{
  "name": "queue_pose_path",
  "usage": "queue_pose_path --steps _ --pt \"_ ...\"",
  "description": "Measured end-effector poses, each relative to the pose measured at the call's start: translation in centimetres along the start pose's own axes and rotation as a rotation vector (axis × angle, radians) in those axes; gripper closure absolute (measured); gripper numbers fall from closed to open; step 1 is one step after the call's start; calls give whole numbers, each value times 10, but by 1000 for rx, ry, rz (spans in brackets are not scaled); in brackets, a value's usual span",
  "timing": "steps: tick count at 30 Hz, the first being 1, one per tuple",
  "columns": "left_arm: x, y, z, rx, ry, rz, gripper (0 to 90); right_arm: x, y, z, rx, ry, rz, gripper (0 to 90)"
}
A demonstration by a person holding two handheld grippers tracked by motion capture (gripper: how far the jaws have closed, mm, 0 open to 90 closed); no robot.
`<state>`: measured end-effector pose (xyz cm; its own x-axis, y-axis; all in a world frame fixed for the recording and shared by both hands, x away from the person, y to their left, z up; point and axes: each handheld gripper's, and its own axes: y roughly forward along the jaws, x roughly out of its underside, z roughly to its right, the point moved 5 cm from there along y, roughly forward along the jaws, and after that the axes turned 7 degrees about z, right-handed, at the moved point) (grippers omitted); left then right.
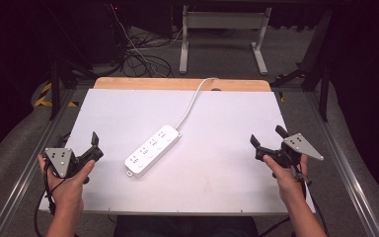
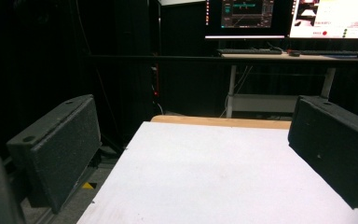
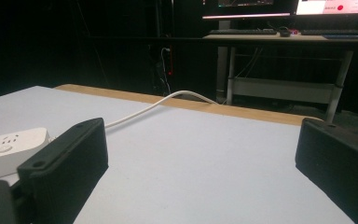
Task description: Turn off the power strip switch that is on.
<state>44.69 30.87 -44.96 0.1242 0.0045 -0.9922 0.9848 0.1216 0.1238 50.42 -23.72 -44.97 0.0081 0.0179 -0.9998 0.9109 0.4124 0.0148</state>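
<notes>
The left gripper (image 1: pixel 96 146) sits at about 8 o'clock on the white counter (image 1: pixel 227 163), held in the person's left hand (image 1: pixel 66 185). Its two black jaws stand wide apart with nothing between them. In the left gripper view, bare white counter shows between the two pads (image 2: pixel 63 149).

The right gripper (image 1: pixel 266 139) sits at about 4 o'clock, held in the person's right hand (image 1: pixel 286 180). Its jaws are wide apart too, and they hold nothing. In the right gripper view, white counter shows between its pads (image 3: pixel 70 163).

The white power strip (image 1: pixel 153 150) lies flat on the counter, between the two grippers and a bit closer to the left one. It is well apart from both. It lies on a slant, with one end pointing to 7 o'clock and the other to 1 o'clock. In the right gripper view, one end of it peeks out at 9 o'clock, just behind the left jaw.

A white cord (image 1: pixel 192 101) runs from the far end of the strip toward 12 o'clock and goes over the wooden edge (image 1: pixel 177 84) at the back of the counter.

Farther out, at 12 o'clock, there is a dark room with a desk (image 2: pixel 279 56) and lit screens (image 2: pixel 247 14).
</notes>
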Motion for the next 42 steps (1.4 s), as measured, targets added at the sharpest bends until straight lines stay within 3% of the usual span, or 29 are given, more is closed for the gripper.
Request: queue_pose_path --steps 12,16,19,20,23,24,25,26,27,30,33,39,42 --pt "-1 1 -2 -9 5 5 34 0 0 -1 -5 -2 0 28" --pt "-1 0 -2 -5 6 -8 86 0 0 -1 -7 -7 1 28" --pt "-1 0 -2 8 -2 -22 198 0 0 -2 -8 -6 0 28" --pt "-1 -1 -2 15 -4 -26 198 0 0 -2 -8 -5 -1 28" --pt "-2 -2 -1 72 -40 -47 396 0 0 -3 -13 -6 -1 29" --pt "-2 -2 -1 72 -40 -47 446 0 0 -3 -13 -6 -1 29" --pt "-3 -3 0 87 -49 -54 446 0 0 -2 -11 -9 0 29" --pt "-3 -4 0 116 -60 -62 555 0 0 -2 -11 -7 2 29" --pt "-3 -4 0 129 -66 -69 607 0 0 -2 -12 -5 0 29" --pt "-5 -6 -1 157 -106 -84 767 0 -1 -2 -13 -9 1 29" --pt "-5 -6 -1 168 -100 -94 887 0 -1 -3 -17 -7 3 30" --pt "-6 -1 0 210 -91 -130 900 0 -1 -4 -16 -4 1 30" --pt "-11 5 2 229 -63 -118 900 -1 -1 -5 -16 -3 3 30"
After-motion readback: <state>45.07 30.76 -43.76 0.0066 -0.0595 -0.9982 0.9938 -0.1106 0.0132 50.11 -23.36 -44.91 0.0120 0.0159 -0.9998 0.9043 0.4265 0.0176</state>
